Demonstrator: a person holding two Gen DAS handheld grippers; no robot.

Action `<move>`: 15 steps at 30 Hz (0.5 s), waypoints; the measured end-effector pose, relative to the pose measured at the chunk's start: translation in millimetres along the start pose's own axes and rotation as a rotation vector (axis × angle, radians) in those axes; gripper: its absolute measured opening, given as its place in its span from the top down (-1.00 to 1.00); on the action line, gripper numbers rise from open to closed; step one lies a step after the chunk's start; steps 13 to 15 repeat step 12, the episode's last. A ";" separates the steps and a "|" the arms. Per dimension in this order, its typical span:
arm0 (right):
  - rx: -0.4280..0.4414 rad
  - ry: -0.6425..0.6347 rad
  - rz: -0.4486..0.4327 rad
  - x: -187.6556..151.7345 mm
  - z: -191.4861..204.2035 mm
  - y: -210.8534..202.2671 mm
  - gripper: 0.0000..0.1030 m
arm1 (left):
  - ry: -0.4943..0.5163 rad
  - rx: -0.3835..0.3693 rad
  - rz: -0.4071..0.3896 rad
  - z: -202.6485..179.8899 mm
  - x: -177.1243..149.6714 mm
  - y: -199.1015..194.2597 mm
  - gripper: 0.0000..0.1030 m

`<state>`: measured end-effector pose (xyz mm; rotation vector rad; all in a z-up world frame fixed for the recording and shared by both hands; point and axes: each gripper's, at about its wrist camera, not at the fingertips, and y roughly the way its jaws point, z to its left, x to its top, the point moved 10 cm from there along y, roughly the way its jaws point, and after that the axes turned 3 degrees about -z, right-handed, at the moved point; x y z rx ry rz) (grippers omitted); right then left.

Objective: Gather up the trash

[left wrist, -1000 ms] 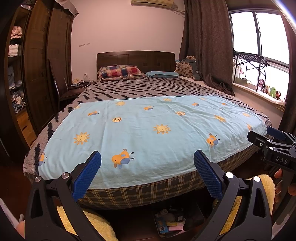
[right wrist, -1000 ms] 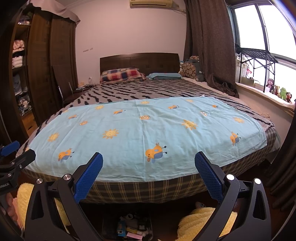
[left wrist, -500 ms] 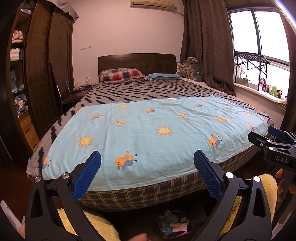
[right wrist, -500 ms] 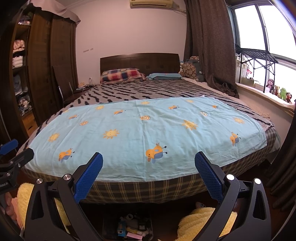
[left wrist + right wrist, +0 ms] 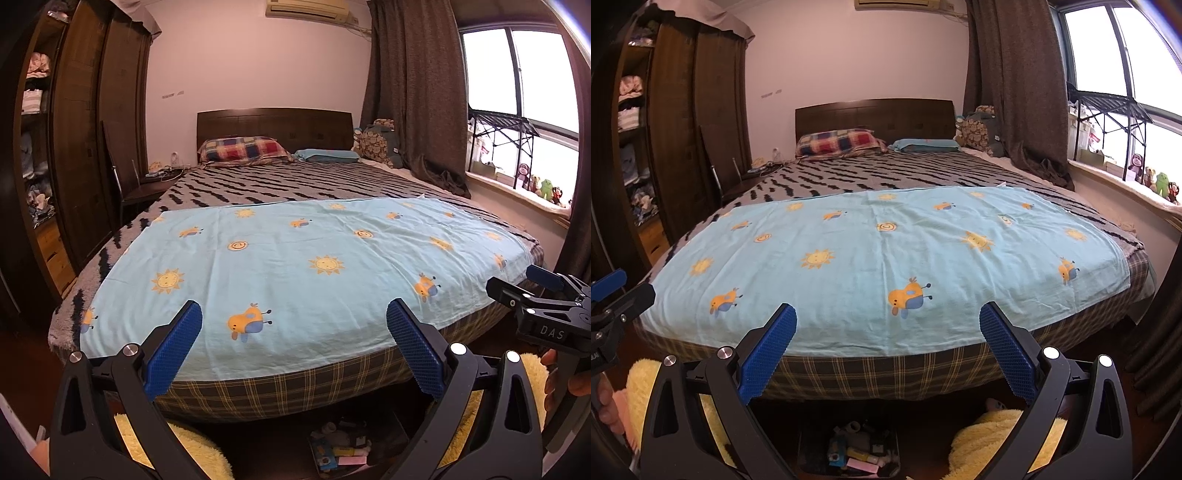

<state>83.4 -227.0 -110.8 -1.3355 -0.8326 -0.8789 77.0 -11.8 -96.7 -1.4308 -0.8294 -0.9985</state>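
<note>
Bedroom w/ a wide bed [image 5: 280, 177] filling the view; light-blue sheet [image 5: 295, 273] w/ suns & cartoon animals spread over its near half, zebra-striped blanket [image 5: 295, 184] beyond, plaid pillow [image 5: 242, 147] at the far headboard. Left tongs [image 5: 294, 349] spread wide, nothing between the blue pads; right tongs [image 5: 887, 349] likewise gaping & empty, both hanging just off the bed's near edge. Trash sits in a small tray [image 5: 864, 450] on the floor under the bed's near edge, between yellow fluffy slippers [image 5: 993, 439]. Window [image 5: 517, 74] & dark curtain [image 5: 413, 92] on the right, wardrobe [image 5: 74, 129] on the left.
</note>
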 end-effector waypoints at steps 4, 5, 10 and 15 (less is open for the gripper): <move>-0.002 -0.001 0.009 -0.6 0.1 4.0 -0.94 | -0.004 0.003 0.014 2.2 -1.6 4.7 -0.84; -0.003 -0.001 0.010 -0.4 -0.6 4.5 -0.94 | -0.005 0.003 0.017 2.2 -1.8 5.5 -0.84; -0.018 0.002 0.025 0.7 -4.5 14.2 -0.94 | -0.010 0.011 0.035 8.0 -1.9 16.9 -0.84; -0.027 -0.005 0.036 2.5 -7.2 22.9 -0.94 | -0.014 0.017 0.049 11.3 -1.9 24.1 -0.84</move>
